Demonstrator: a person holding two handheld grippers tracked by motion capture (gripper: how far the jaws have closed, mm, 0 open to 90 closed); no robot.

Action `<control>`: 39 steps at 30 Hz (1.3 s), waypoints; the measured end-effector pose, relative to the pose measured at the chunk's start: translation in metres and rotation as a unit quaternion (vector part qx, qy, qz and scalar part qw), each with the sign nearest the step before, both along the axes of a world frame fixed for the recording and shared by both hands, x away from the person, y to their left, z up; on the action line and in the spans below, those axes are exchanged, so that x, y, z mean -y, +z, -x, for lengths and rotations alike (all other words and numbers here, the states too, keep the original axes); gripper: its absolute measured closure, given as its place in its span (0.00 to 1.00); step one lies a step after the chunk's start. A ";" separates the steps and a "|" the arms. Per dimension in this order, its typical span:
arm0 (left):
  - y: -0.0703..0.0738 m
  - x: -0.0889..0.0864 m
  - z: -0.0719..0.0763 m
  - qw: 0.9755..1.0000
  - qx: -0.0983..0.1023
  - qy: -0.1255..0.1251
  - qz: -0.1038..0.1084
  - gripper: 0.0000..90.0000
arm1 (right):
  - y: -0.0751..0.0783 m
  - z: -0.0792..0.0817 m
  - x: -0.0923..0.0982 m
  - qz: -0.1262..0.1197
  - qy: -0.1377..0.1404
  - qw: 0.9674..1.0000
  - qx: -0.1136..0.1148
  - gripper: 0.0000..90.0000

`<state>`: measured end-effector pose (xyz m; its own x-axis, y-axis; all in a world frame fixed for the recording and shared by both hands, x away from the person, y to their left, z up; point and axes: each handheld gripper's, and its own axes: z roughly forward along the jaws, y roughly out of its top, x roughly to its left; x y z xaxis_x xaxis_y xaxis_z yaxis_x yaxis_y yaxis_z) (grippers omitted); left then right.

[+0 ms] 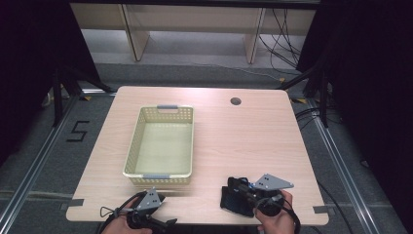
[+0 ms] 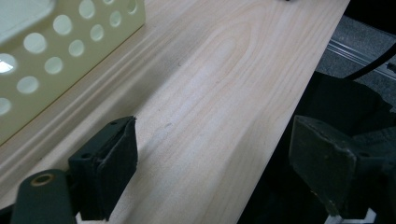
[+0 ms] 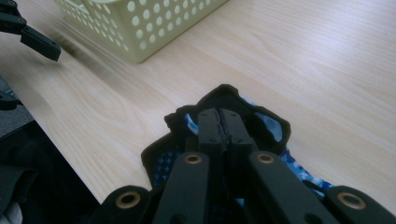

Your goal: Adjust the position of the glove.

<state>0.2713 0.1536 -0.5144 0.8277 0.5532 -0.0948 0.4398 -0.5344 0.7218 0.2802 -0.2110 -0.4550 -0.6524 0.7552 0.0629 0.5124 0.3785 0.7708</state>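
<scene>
Right gripper [image 3: 223, 122]: clenched on a dark cloth item with blue-and-white patterned lining [image 3: 261, 122], pinched at its edge so it can probably be lifted clear.
Cloth item: near right of the pale wooden table [image 1: 243, 141], bunched under the jaws.
Left gripper [image 2: 212, 161]: released, jaws wide apart over the near table edge, holding nothing, seemingly waiting.
Pale yellow perforated plastic basket [image 1: 160, 146]: left of centre, empty, likely the destination.

A pale wooden table [image 1: 243, 141] carries a cream perforated basket [image 1: 160, 146] with grey handles, left of centre. The left gripper [image 1: 148, 202] sits at the near edge, just below the basket. The right gripper [image 1: 243, 190] meets a dark cloth item [image 1: 234, 197] near the front edge. A round cable hole [image 1: 235, 101] lies toward the far side.
</scene>
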 end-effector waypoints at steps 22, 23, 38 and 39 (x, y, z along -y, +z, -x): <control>-0.001 0.000 -0.001 1.000 0.000 -0.003 -0.002 0.17 | -0.020 0.017 -0.032 0.046 -0.027 0.998 -0.015 0.98; -0.001 0.000 0.000 1.000 -0.001 -0.003 -0.002 0.17 | -0.021 0.018 -0.034 0.053 -0.025 0.998 -0.014 0.98; 0.000 0.000 0.000 1.000 -0.002 -0.001 0.002 0.17 | -0.013 0.020 0.002 0.002 -0.048 0.999 0.002 0.75; -0.001 0.002 0.001 1.000 -0.014 0.006 0.017 0.17 | -0.012 0.021 0.010 -0.008 -0.064 0.998 -0.007 0.72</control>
<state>0.2707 0.1519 -0.5152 0.8182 0.5583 -0.1375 0.4662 -0.5041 0.7270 0.2593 -0.2210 -0.4666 -0.5496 0.8312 0.0841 0.5671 0.2973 0.7681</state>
